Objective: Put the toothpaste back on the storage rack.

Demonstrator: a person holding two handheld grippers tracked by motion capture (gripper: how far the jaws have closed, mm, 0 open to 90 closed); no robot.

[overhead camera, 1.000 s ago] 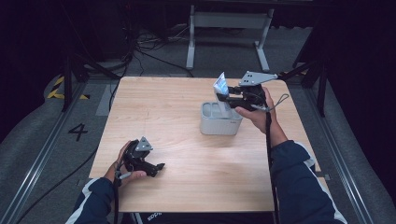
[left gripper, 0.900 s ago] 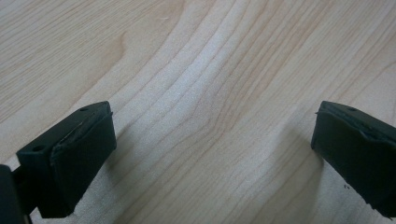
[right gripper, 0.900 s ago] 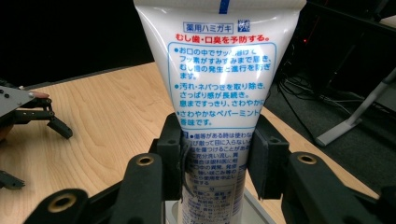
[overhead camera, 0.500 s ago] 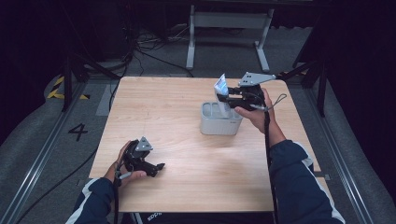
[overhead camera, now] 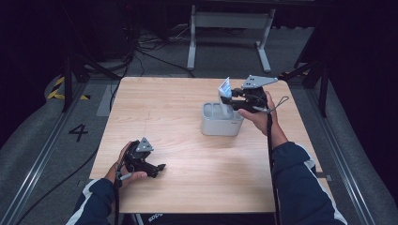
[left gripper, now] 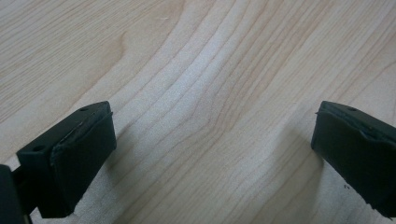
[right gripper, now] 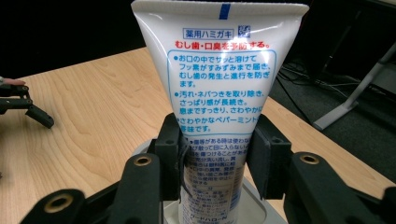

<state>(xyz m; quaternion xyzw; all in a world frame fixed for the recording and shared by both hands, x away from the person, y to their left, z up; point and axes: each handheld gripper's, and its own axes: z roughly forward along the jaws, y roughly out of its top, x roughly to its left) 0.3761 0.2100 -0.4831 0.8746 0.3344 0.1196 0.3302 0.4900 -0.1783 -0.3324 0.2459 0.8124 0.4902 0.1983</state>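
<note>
The toothpaste tube (right gripper: 219, 88) stands upright, crimped end up, its lower end down in the grey holder (overhead camera: 220, 125) right of centre on the surface (overhead camera: 187, 187). The right tongs (right gripper: 217, 156) are clamped on its middle. The left tongs (left gripper: 212, 140) rest spread apart, near the front left edge.

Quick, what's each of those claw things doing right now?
Left gripper: open, fingers apart over bare table, holding nothing.
Right gripper: closed on the toothpaste tube, above the grey holder.
</note>
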